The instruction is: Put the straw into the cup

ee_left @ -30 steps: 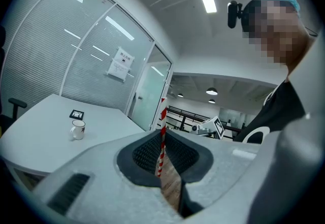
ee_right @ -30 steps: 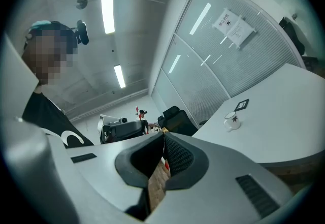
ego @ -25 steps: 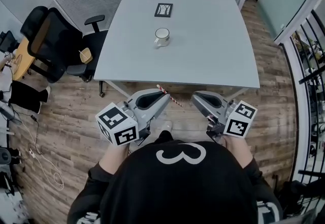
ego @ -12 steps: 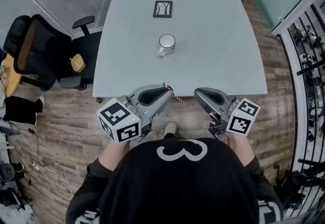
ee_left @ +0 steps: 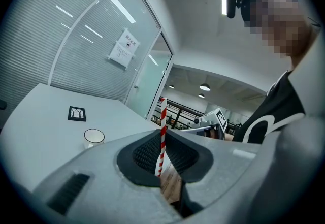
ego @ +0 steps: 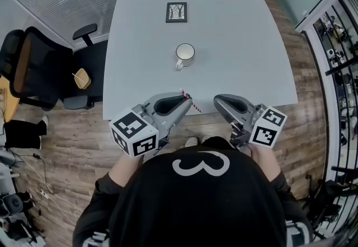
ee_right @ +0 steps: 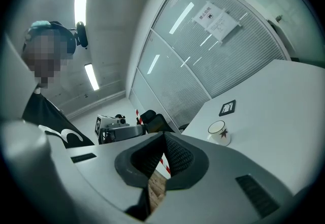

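Left gripper (ego: 184, 103) at the near edge of the desk (ego: 246, 33), fingers pinched narrow on straw (ego: 193, 106). The striped straw pokes out past the pinch, tilted. Cup (ego: 185, 52) upright mid-desk, well ahead of both grippers, apart from straw. Right gripper (ego: 219, 101) near the left one, fingers closed together, nothing between.

We see a pale grey, roughly square counter (ego: 235, 27). A white cup (ego: 185, 53) with a dark rim stands upright near its middle, mouth up, handle turned toward the near edge. Beyond the cup and well apart from it, a small black-framed card (ego: 177, 12) lies flat, nearer the far edge.
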